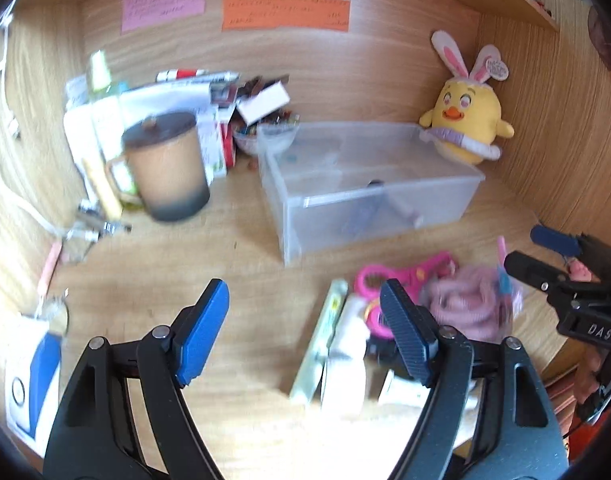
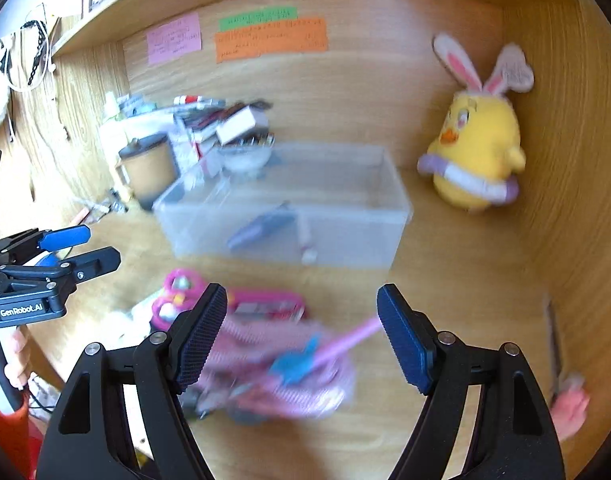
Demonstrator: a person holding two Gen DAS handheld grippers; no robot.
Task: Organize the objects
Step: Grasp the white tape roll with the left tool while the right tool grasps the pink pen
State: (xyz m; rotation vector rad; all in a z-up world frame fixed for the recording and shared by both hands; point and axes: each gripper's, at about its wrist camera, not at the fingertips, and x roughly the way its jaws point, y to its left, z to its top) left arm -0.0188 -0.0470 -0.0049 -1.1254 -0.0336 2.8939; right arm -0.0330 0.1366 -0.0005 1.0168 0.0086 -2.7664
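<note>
A clear plastic bin (image 1: 369, 184) (image 2: 289, 208) stands mid-desk with a few small items inside. In front of it lies a pile: pink scissors (image 1: 401, 276) (image 2: 177, 296), a coiled pink cable (image 1: 465, 304) (image 2: 289, 372), a pink stick with a blue tip (image 2: 329, 350) and white flat packs (image 1: 337, 356). My left gripper (image 1: 305, 332) is open and empty, hovering left of the pile. My right gripper (image 2: 301, 340) is open and empty, just above the coiled cable; it also shows in the left wrist view (image 1: 545, 256).
A lidded brown mug (image 1: 165, 168) (image 2: 149, 168) and a clutter of boxes and papers (image 1: 193, 100) stand at the back left. A yellow chick plush (image 1: 465, 120) (image 2: 477, 152) sits in the back right corner. Wooden walls enclose the desk. A blue-white box (image 1: 33, 380) lies front left.
</note>
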